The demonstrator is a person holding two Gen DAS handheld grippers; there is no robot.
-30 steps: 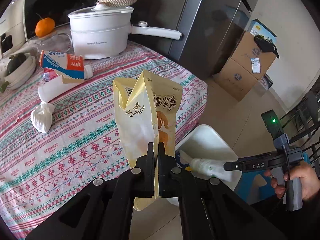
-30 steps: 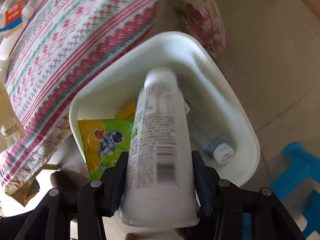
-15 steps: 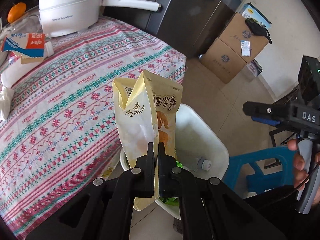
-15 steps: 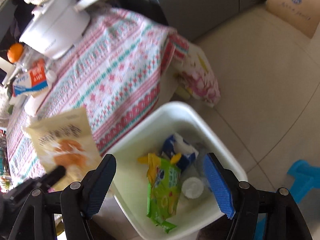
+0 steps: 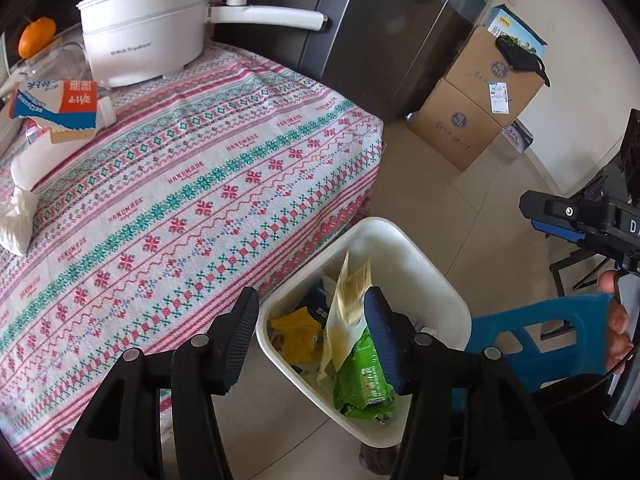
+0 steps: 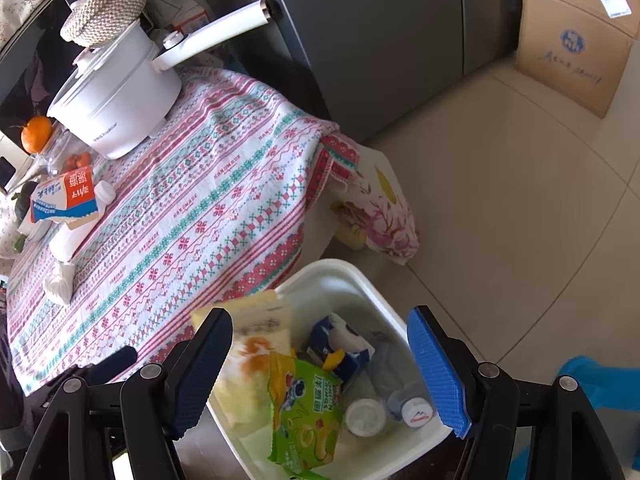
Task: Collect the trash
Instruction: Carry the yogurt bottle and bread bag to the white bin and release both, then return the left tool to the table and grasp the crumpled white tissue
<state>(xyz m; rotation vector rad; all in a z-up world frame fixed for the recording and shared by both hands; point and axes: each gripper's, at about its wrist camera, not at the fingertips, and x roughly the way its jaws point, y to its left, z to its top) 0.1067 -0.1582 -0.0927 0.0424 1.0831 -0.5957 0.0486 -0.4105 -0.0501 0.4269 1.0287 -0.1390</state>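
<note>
Landmark: white trash bin (image 5: pixel 440 280) on the floor, just beside the corner of the surface (image 5: pixel 200 184) with its patterned cloth. Left gripper (image 5: pixel 312 336) hangs over the bin's near-surface side; its jaws have just been opening and now stand well apart, grasping nothing. The yellow snack bag (image 5: pixel 348 304), blurred, stands nearly on edge inside the bin between the two fingers; it passes close by the blue-padded finger, and contact there cannot be told. Right gripper (image 6: pixel 320 368) sits above the bin, jaws released and wide, nothing pressed by the blue pads (image 6: pixel 436 368); the bin's contents show through the gap. Inside the bin: green snack wrapper (image 6: pixel 308 412) toward the near rim, white bottle (image 6: pixel 364 416) cap-up beside it, a clear bottle with a white cap (image 6: pixel 412 412) against the wall away from the surface, a blue-and-white carton (image 6: pixel 340 340) behind these, and a small yellow packet (image 5: pixel 296 332) on the surface side. Trash on the surface, well apart from the bin: a milk carton (image 5: pixel 60 104) lying on a white bottle (image 5: pixel 44 156), and a crumpled white tissue (image 5: pixel 16 220) next to them. White pot (image 5: pixel 144 36) with a long handle stands at the far edge of the surface from the bin. A hand (image 5: pixel 618 320) grips the right gripper's handle, off to the bin's far side above a blue stool (image 5: pixel 536 336).
</note>
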